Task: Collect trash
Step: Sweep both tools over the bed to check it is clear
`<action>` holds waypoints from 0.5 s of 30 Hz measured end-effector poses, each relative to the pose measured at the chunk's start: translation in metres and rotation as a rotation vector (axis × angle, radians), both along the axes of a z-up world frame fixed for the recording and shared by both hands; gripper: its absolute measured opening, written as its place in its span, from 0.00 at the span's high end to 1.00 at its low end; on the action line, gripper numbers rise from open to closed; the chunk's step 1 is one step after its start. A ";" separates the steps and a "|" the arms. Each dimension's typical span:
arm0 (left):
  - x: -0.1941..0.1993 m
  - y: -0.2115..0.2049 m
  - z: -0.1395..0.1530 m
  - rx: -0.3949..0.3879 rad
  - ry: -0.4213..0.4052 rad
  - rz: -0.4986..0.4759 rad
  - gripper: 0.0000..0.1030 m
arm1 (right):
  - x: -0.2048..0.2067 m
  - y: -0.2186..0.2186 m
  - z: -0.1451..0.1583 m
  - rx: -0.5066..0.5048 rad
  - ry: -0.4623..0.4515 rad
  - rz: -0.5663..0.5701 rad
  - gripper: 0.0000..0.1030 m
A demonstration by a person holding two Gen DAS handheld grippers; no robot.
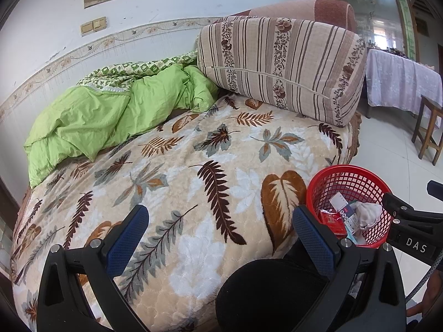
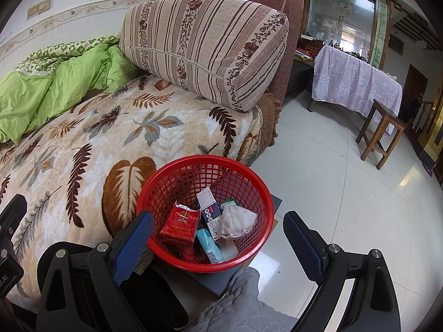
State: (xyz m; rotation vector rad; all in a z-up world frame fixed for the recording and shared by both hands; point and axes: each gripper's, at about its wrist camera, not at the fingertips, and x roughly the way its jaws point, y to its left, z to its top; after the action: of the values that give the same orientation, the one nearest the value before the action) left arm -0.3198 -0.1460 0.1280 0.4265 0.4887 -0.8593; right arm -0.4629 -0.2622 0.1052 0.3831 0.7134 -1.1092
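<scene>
Both tools, left (image 1: 218, 221) and right (image 2: 218, 229), gape wide and empty. Basket (image 2: 249, 182) at the bed's (image 2: 83, 138) corner holds the trash; scan the blanket before finishing.

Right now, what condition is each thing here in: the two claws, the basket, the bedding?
Left gripper: open, holding nothing, over the leaf-print blanket.
Right gripper: open, empty, above the basket.
Red basket: upright beside the bed, partly filled.
Red cigarette pack: inside the basket, top torn open.
White cloth: crumpled in the basket.
Green quilt: rumpled.
Striped cushion: propped against the headboard.
</scene>
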 end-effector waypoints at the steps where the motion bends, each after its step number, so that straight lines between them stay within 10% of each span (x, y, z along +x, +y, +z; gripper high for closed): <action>1: 0.000 0.000 0.000 0.000 0.001 0.000 0.00 | 0.000 0.000 0.000 0.000 0.000 0.000 0.07; 15: 0.054 0.027 0.012 -0.020 0.085 0.157 0.00 | 0.046 -0.016 0.011 -0.046 0.082 0.123 0.07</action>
State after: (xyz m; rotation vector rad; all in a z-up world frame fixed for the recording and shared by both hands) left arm -0.2654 -0.1187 0.1396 0.3298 0.5842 -0.7322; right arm -0.4170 -0.2778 0.1166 0.2519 0.7722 -1.0278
